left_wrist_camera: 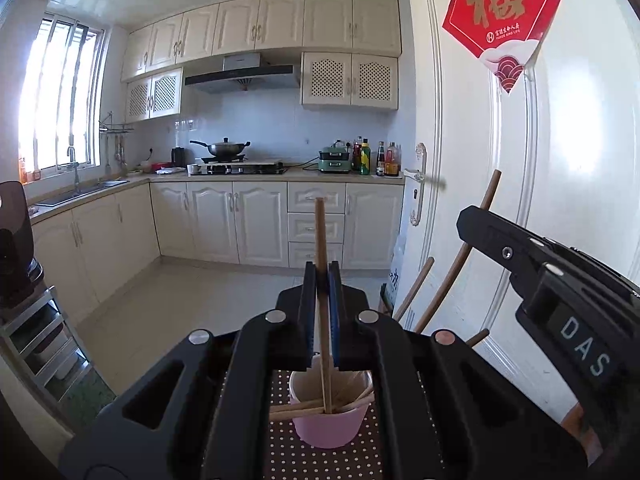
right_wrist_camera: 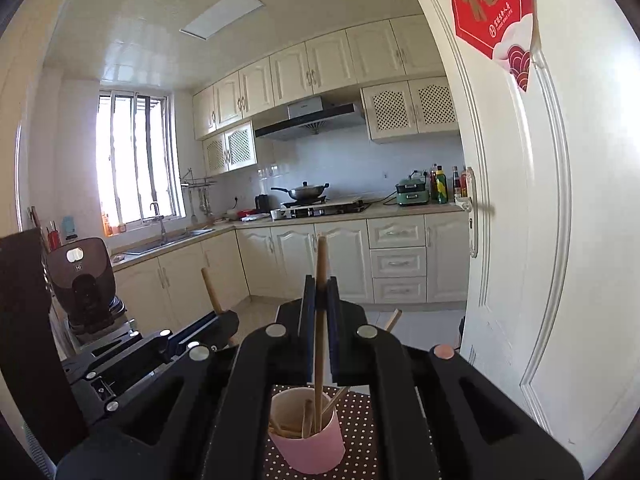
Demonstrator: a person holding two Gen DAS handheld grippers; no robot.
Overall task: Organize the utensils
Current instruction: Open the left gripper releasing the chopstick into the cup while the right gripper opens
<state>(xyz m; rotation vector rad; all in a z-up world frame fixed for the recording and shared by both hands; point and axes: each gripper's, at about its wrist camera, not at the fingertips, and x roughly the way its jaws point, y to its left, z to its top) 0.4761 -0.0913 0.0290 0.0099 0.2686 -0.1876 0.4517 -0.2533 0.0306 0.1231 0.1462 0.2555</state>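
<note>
- Chopsticks are the thing being sorted: the left gripper is clamped narrow on one upright chopstick, whose lower end dips inside the pink cup.
- Right gripper is likewise closed tight on its own chopstick, which also reaches down into the cup.
- More sticks already lie crossed and slanted inside the cup, some leaning over its rim.
- Risk one: both held sticks enter the same cup at once, so they may knock each other or jam on the crossed pile and twist in the pads.
- Risk two: the cup looks light and stands on a dotted mat; a sideways push from either stick, or a stick levering on the rim, could tip it and spill everything.
- Risk three: the right gripper's body sits just beside the cup in the left view, so the two tools could bump as they let go.
- Risk four: a release while a stick is tilted could send it out over the rim rather than down among the others.
</note>
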